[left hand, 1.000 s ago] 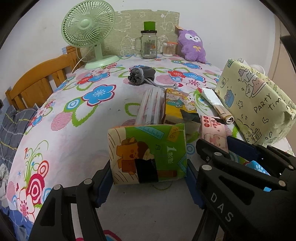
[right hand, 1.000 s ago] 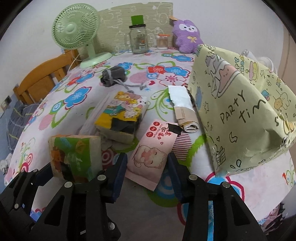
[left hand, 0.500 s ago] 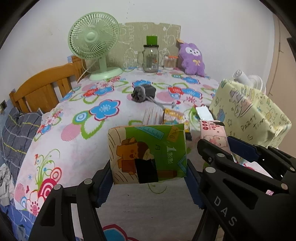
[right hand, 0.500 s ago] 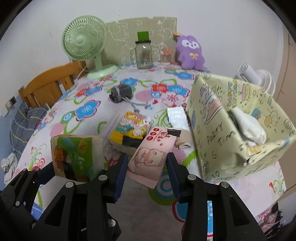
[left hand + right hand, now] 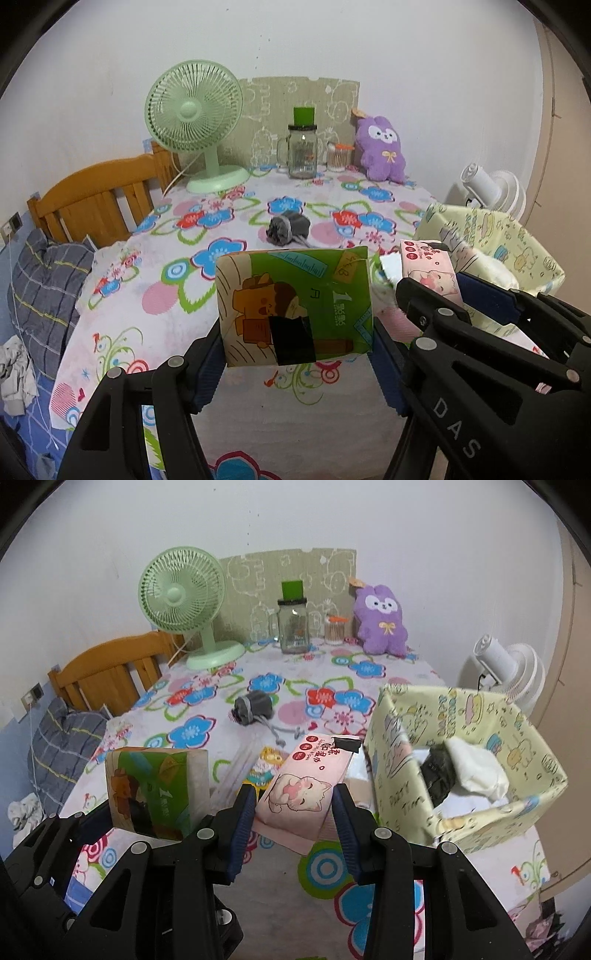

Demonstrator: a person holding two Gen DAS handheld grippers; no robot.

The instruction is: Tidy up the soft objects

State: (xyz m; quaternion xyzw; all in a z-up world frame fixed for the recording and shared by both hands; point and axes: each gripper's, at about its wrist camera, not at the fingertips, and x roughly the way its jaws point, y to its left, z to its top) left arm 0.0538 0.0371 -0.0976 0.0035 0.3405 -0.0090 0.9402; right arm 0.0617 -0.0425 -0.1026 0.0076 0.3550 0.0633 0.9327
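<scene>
left gripper (image 5: 297, 363) clamped on green tissue pack (image 5: 295, 304), held up off the floral tablecloth (image 5: 155, 302). right gripper (image 5: 293, 825) clamped on pink wipes pack (image 5: 306, 786), lifted, just left of the open yellow box (image 5: 406, 775) at the table's right edge. grey pouch (image 5: 255, 707) sits mid-table, well apart from the green fan (image 5: 184, 602) at the far edge.
</scene>
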